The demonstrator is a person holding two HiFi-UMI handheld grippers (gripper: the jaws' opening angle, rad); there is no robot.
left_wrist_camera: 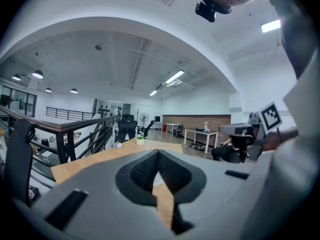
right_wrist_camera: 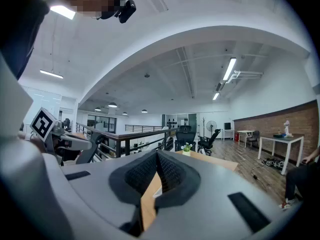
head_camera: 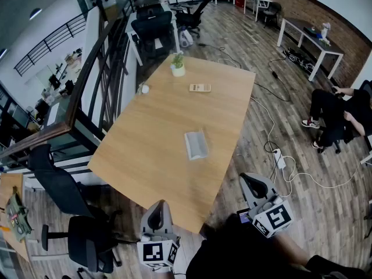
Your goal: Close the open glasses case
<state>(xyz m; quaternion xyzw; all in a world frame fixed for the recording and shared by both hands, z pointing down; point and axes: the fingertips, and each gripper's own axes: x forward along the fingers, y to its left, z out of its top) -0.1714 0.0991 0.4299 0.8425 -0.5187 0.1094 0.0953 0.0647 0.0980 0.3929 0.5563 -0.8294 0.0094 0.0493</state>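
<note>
- The glasses case (head_camera: 196, 145) is pale grey and lies open on the wooden table (head_camera: 145, 150), a little towards the table's right side and in its nearer half
- Nothing touches the case, and bare wood surrounds it on all sides
- The left gripper (head_camera: 160, 209) hangs at the table's near edge, well apart from the case, pointing towards the table and slightly down
- In the left gripper view its jaws stand together, pads meeting at the tips, with nothing between them
- The right gripper (head_camera: 249, 180) is held off the table's near right edge, above the floor, also well apart from the case
- In the right gripper view its jaws are closed on each other and hold nothing
- Farther up the table lie a small tan flat object (head_camera: 200, 88), a small potted plant (head_camera: 178, 66) near the far edge and a small white object (head_camera: 144, 89) by the left edge
- A dark railing (head_camera: 96, 68) runs along the table's left side, with a black office chair (head_camera: 75, 214) below it
- On the floor to the right lies a white power strip (head_camera: 279, 157) with trailing cables
- A person (head_camera: 343, 118) in dark clothes sits at the far right
</note>
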